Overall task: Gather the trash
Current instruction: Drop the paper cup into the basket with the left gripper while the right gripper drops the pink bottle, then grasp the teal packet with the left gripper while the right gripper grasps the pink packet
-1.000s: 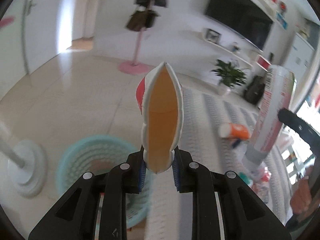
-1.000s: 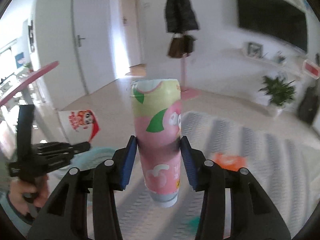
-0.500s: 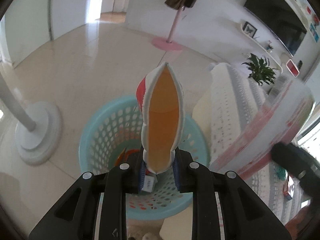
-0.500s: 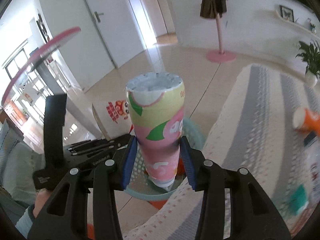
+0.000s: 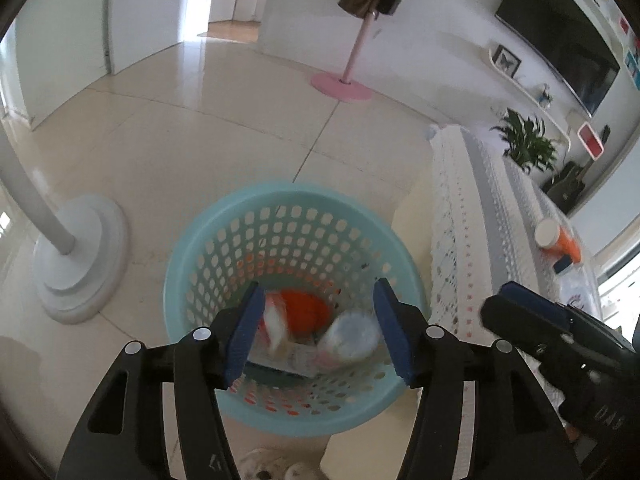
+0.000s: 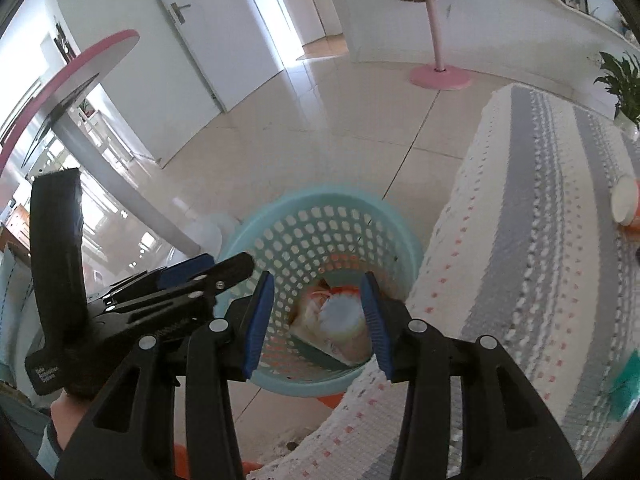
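Hovering both grippers over basket. Left gripper jaws opening, nothing between pads; red-white wrapper, blurred, inside basket. Right gripper jaws spread, empty; pink cup lies in basket bottom. Orange cup remains on cloth.

Left hand-held gripper, jaws opening, empty above teal basket of trash

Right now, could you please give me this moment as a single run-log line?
step: drop trash | left gripper: jaws opening, carton loose in basket | right gripper: jaws apart, cup below in basket
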Motion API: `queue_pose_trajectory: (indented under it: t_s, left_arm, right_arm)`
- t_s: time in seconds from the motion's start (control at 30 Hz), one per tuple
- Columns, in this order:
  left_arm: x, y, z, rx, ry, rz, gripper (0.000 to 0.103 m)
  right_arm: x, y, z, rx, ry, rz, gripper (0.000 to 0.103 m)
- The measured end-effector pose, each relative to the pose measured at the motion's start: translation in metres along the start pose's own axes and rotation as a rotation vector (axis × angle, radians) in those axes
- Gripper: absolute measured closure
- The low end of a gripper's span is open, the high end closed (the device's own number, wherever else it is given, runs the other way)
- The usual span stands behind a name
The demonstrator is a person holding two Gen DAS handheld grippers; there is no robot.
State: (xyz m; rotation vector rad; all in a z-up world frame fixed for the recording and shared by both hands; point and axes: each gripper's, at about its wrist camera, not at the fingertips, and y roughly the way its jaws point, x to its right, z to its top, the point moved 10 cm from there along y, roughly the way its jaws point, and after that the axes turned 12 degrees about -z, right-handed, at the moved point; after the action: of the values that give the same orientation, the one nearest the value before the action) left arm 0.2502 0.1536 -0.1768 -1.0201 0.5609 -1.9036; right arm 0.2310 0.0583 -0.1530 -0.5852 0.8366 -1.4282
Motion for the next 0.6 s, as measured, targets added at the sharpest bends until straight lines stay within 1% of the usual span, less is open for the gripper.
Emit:
queue_pose_trajectory:
  t_s: [0.1, 0.23, 0.33, 0.43, 0.53, 0.6]
  left_arm:
    - [0.011, -0.009, 0.005, 0.032, 0.015, -0.025, 0.048]
    - [0.03, -0.017, 0.01, 0.054, 0.048, -0.045, 0.048]
    - [0.056, -0.024, 0.011, 0.066, 0.07, -0.08, 0.048]
    - [0.091, -0.032, 0.007, 0.077, 0.102, -0.138, 0.048]
    - [0.141, -0.037, 0.003, 0.077, 0.165, -0.205, 0.048]
    - [0.17, -0.036, -0.002, 0.066, 0.193, -0.252, 0.048]
  right_arm:
    - [0.01, -0.013, 0.002, 0.016, 0.011, -0.006, 0.061]
    - [0.026, -0.032, -0.003, 0.026, 0.016, -0.036, 0.061]
    - [0.043, -0.053, -0.005, 0.05, 0.032, -0.059, 0.061]
    - [0.065, -0.081, -0.005, 0.094, 0.042, -0.099, 0.061]
    - [0.089, -0.108, -0.003, 0.137, 0.055, -0.138, 0.061]
    - [0.113, -0.131, -0.003, 0.171, 0.07, -0.181, 0.061]
